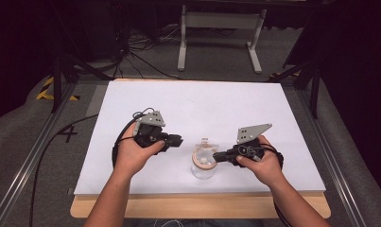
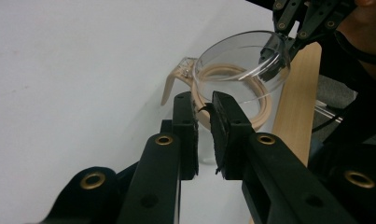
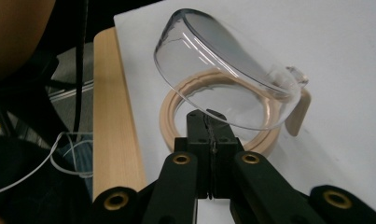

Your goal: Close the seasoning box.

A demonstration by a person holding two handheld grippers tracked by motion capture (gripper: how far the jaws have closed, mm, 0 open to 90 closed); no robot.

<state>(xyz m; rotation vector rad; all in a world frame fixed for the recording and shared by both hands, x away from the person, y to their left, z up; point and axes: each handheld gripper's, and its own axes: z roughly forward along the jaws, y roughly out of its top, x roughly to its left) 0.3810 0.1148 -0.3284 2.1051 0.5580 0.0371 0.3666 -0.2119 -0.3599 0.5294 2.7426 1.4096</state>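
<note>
We see a clear glass jar [image 1: 203, 165] standing on the white worktop [image 1: 197, 104], near its front edge and between our two hands. It has a tan sealing ring [image 3: 176, 105] around its mouth and a clear hinged lid [image 3: 218, 79], which stands tilted up and open on the hinge side.

Our right hand-held gripper [image 1: 221, 156] reaches the jar from the right. In the right gripper view its jaws are pressed together with only a thin dark line between them, and their tips sit at the near edge of the ring, just under the raised lid. In the left gripper view these same tips seem to pinch the edge of the lid. We judge that this grip is there to keep the lid lifted and the jar steady, but if the jaws clamp the lid, the ring or the rim itself, we cannot tell for sure.

Our left hand-held gripper [image 1: 175, 140] is a little to the left of the jar and does not touch it. Its jaws stand slightly apart with nothing between them, and they point toward the ring. We think the left hand is kept free like this so that it can work next on the jar while the right hand holds
</note>
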